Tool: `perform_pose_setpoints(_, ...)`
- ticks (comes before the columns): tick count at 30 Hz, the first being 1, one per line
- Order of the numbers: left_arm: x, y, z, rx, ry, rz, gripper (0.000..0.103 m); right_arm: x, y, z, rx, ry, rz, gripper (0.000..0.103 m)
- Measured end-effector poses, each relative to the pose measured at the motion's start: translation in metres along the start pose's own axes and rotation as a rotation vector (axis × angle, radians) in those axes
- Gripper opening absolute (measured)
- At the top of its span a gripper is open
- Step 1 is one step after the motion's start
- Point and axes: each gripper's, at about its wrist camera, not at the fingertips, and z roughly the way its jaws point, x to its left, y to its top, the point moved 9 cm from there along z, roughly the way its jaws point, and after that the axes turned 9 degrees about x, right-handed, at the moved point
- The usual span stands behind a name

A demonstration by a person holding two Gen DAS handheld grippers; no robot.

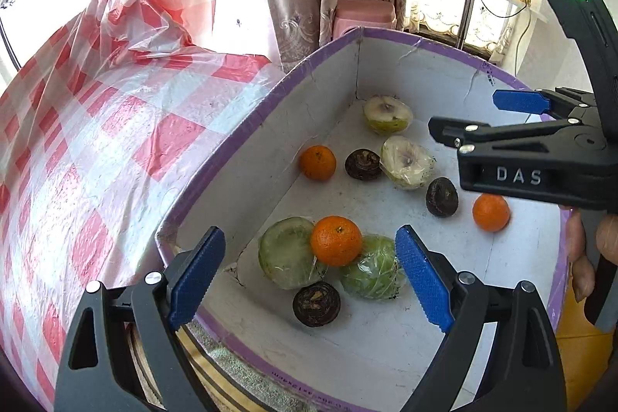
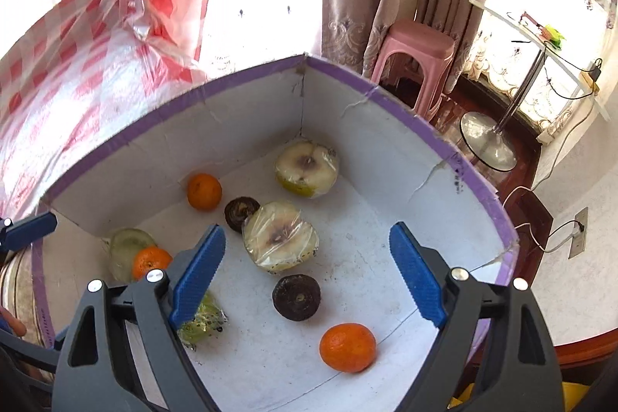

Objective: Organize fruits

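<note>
In the left wrist view, the left gripper hangs with jaws wide apart, gripping nothing, above oranges, wrapped fruit halves and dark round fruits lying in the white box. At right, the right gripper reads "DAS".

In the right wrist view its jaws also stand apart, empty, over the box.

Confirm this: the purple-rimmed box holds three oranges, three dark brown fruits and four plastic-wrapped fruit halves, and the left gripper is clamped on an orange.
Wrong on the grip. In the left wrist view the left gripper stands open above the box, holding nothing; the nearest orange lies loose below it. The counts stand.
</note>
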Motion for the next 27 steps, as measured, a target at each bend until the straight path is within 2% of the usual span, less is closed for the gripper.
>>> perform_pose_setpoints(2,0.0,-0.005,-0.006,-0.012,-0.013,-0.011,0.088,-0.006,-0.001,-0.018,-0.053,-0.024,0.027,0.093)
perform_pose_setpoints(6,-0.003,-0.02,-0.018,-0.046,-0.053,-0.048,0.088,-0.003,-0.012,-0.056,-0.135,-0.027,0.029,0.094)
perform_pose_setpoints(10,-0.003,-0.038,-0.036,-0.087,-0.074,-0.087,0.088,0.001,-0.028,-0.088,-0.202,-0.098,-0.007,0.094)
perform_pose_setpoints(15,-0.003,-0.054,-0.046,-0.103,-0.089,-0.108,0.088,-0.001,-0.054,-0.116,-0.259,-0.063,0.054,0.094)
perform_pose_setpoints(19,-0.008,-0.057,-0.047,-0.106,-0.083,-0.083,0.088,-0.004,-0.07,-0.126,-0.286,-0.064,0.104,0.097)
perform_pose_setpoints(27,-0.017,-0.056,-0.055,-0.143,-0.084,-0.046,0.088,-0.001,-0.068,-0.118,-0.273,-0.063,0.113,0.099)
